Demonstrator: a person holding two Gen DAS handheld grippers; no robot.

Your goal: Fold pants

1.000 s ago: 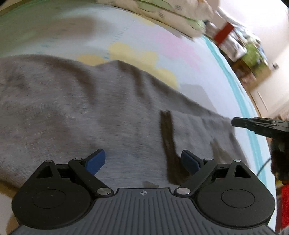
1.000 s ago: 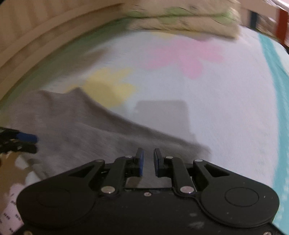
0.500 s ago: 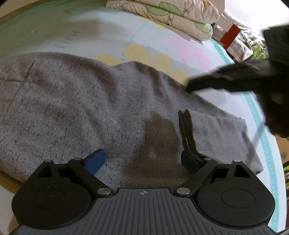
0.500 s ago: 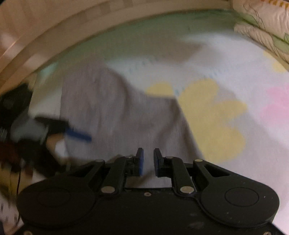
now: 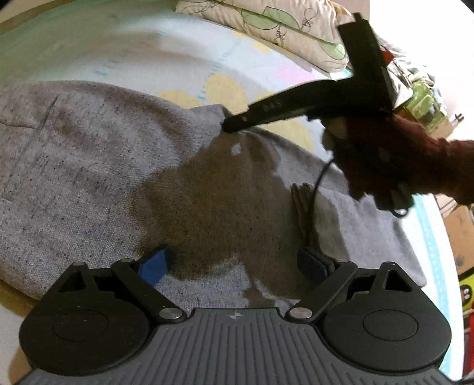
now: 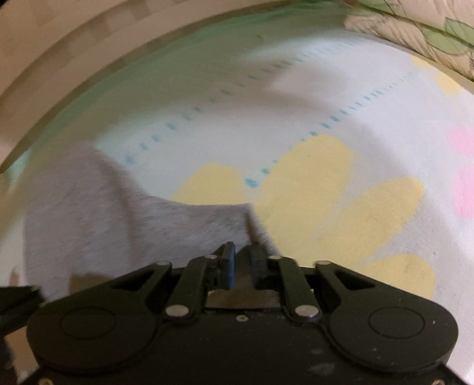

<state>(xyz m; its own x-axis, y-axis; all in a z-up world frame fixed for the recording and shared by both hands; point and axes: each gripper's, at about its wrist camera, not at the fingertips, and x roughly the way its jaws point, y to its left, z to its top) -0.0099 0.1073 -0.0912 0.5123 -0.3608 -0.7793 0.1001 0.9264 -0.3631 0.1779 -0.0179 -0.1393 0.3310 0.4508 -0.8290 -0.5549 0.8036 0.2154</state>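
Note:
Grey speckled pants (image 5: 89, 165) lie spread on a flower-print bed sheet (image 5: 183, 59). A folded leg end with a dark cuff edge (image 5: 299, 204) lies at the right. My left gripper (image 5: 234, 263) is open, low over the near part of the pants, holding nothing. My right gripper (image 6: 241, 262) has its jaws close together at the far edge of the grey pants (image 6: 97, 213), where the cloth forms a point. In the left wrist view the right gripper's tip (image 5: 229, 127) meets that raised point of cloth.
Leaf-print pillows (image 5: 266, 23) lie at the head of the bed. A teal border (image 5: 435, 242) runs along the bed's right side, with shelves and clutter (image 5: 420, 91) beyond. A beige wall (image 6: 38, 50) curves behind the sheet in the right wrist view.
My right gripper swept from the right side of the bed across to the far edge of the pants and now touches a raised point of cloth. My left gripper stayed open and nearly still.

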